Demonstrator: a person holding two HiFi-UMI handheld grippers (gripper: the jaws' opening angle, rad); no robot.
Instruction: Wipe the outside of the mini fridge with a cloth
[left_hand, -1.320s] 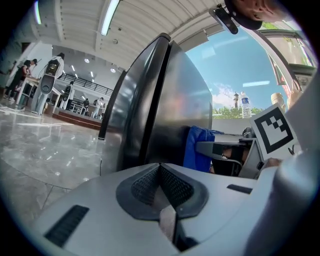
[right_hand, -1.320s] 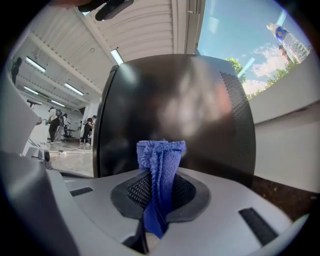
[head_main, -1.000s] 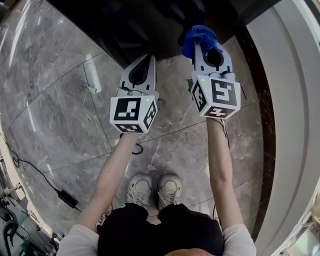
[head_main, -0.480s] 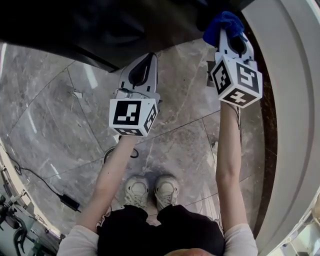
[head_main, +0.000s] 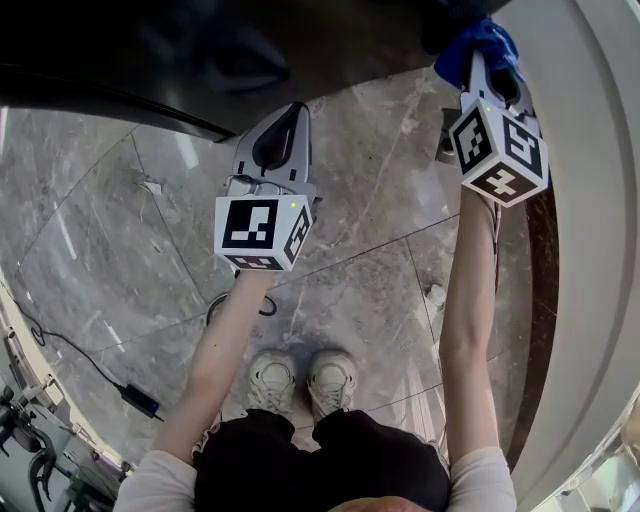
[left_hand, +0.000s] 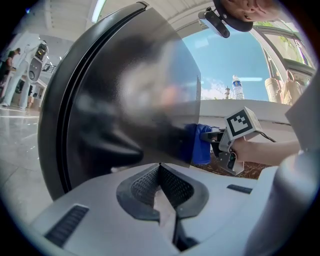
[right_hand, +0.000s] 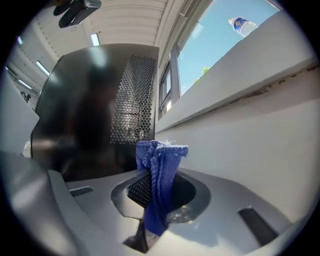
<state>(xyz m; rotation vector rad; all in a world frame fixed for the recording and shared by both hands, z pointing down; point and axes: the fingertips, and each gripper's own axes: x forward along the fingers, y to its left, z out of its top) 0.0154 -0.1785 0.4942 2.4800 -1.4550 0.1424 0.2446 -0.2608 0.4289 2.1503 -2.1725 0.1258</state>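
Observation:
The mini fridge (head_main: 210, 45) is a glossy black box at the top of the head view; it fills the left gripper view (left_hand: 125, 105) and shows its perforated back corner in the right gripper view (right_hand: 95, 115). My right gripper (head_main: 488, 62) is shut on a blue cloth (head_main: 480, 42), held at the fridge's right side next to a white wall. The cloth (right_hand: 159, 185) stands up between its jaws. My left gripper (head_main: 285, 120) is shut and empty, just in front of the fridge's front face. The left gripper view also shows the cloth (left_hand: 201, 145) at the fridge's edge.
Grey marble floor (head_main: 120, 240) spreads below the fridge. A white wall with a ledge (head_main: 590, 250) runs down the right side. A black cable with an adapter (head_main: 135, 398) lies at lower left. The person's shoes (head_main: 305, 380) stand below the grippers.
My right gripper has carried the blue cloth up and to the right, along the fridge's side toward the wall. The left gripper has hardly moved.

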